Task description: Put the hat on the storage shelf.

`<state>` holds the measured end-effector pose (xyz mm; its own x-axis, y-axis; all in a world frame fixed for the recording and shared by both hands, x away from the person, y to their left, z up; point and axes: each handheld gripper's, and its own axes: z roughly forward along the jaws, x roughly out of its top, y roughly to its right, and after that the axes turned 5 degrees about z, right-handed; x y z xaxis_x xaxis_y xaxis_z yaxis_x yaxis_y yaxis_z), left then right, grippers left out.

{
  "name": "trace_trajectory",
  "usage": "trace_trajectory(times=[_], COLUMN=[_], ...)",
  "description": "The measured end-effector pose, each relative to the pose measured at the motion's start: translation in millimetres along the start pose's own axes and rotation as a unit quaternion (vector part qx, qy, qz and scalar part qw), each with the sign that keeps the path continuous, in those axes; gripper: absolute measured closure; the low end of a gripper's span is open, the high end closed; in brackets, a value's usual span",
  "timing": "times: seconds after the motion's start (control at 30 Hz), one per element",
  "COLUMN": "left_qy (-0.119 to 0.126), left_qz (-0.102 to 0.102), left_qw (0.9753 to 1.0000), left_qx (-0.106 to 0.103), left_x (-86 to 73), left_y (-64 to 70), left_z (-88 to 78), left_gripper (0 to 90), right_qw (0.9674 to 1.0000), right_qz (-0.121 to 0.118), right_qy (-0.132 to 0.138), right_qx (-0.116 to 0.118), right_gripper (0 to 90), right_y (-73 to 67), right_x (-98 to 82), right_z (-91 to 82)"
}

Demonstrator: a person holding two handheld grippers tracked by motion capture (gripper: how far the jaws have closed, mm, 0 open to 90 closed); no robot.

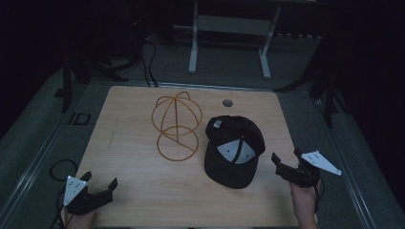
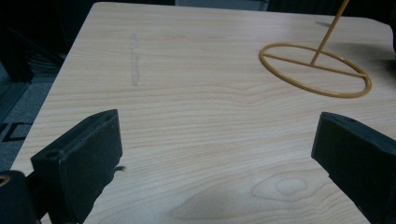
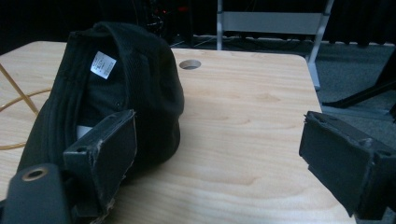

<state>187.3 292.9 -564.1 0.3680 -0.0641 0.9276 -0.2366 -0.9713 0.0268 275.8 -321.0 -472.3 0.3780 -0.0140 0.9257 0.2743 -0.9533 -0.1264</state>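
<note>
cap: we see a black cap (image 1: 233, 151) lying upside down on the right half of the table, inside facing up, white label near its far rim, pale panel showing inside
stand: yellow wire hat stand (image 1: 175, 125) upright just left of the cap, dome frame on a round ring base, close to the cap but we can't tell if they touch
right gripper: right gripper (image 1: 287, 161) held low at the table's right edge, just right of the cap, jaws wide apart and empty; in the right gripper view the cap (image 3: 116, 93) sits next to its left jaw
left gripper: left gripper (image 1: 102, 186) at the near left corner, well apart from cap and stand, jaws spread, nothing between them
table: light wood table (image 1: 133, 191), round cable hole (image 1: 228, 102) near the far edge
floor: we note a white frame (image 1: 229, 33) on the grey floor beyond the table
</note>
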Motion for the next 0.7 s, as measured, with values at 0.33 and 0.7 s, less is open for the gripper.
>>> trace_trajectory(times=[0.33, 0.7], left_qy=[-0.015, -0.022], left_qz=[0.007, 0.009], left_qw=[0.9998, 0.9996], left_qx=[-0.008, -0.013], left_x=[1.7, 2.6], left_y=[5.0, 8.1], left_z=[0.4, 0.7], left_gripper=[2.5, 2.5], right_qw=[0.9999, 0.9994], right_qz=[-0.014, -0.02], right_qy=[0.007, -0.029], right_qx=[0.007, -0.003], right_gripper=[10.9, 12.1], right_y=[-15.1, -29.5], right_x=[21.0, 30.8], right_z=[19.5, 58.0])
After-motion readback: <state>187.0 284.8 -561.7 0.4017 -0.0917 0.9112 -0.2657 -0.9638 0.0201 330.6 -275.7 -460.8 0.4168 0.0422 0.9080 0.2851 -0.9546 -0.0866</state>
